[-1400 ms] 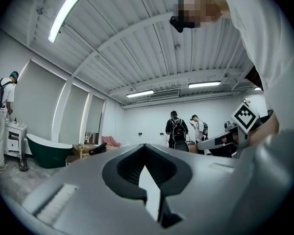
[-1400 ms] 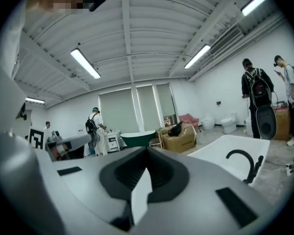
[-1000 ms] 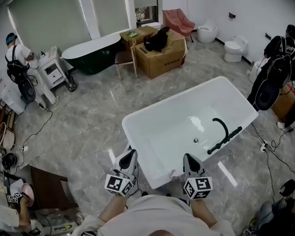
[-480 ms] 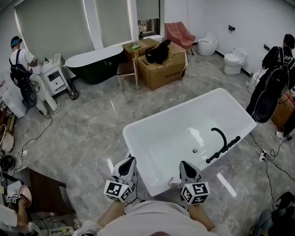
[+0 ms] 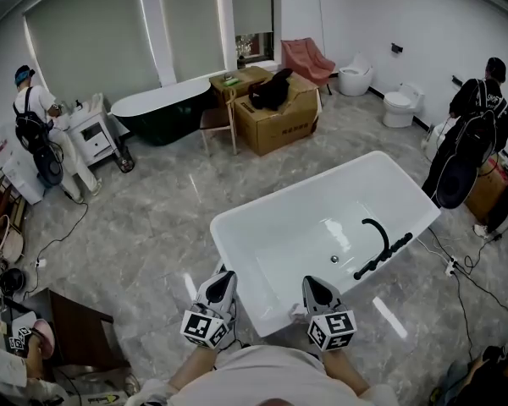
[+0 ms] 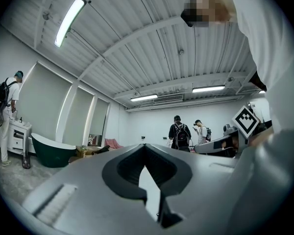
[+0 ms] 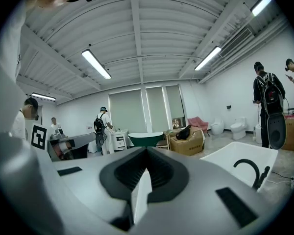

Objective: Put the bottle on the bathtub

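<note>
The left claw (image 5: 222, 277) and right claw (image 5: 316, 282) were closed and empty just short of the bathtub (image 5: 234, 214); no bottle was discernible, so locating it first seemed advisable.

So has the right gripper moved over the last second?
Yes, slightly: the right gripper shifted left along the white bathtub's near rim, toward its corner.

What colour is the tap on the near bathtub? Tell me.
Black tap, clearest in head view.
</note>
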A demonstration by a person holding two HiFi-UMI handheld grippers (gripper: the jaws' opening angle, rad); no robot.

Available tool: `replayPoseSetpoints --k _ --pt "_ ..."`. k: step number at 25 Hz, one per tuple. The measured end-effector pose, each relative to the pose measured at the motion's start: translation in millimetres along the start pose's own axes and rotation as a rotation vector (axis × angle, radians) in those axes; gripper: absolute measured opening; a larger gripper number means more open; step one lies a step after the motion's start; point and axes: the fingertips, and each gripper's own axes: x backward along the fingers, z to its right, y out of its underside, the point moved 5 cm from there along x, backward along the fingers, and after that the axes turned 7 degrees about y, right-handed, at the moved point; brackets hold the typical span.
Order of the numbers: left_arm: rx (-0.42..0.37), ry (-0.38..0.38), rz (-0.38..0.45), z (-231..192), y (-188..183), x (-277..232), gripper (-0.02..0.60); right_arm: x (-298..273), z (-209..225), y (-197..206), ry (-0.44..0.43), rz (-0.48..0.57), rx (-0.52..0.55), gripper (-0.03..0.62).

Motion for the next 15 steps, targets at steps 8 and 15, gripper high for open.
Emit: replayPoseSetpoints --k 8,15 --pt "-0.005 0.002 0.005 5.3 -1.0 -2.5 0.002 1.0 7.3 2.1 0.002 -0.005 -0.029 0.006" --pt "-0.032 0.011 -0.004 6.4 -3.6 -3.9 0.002 0.2 4.4 1.7 -0.003 -0.007 -0.015 0.006"
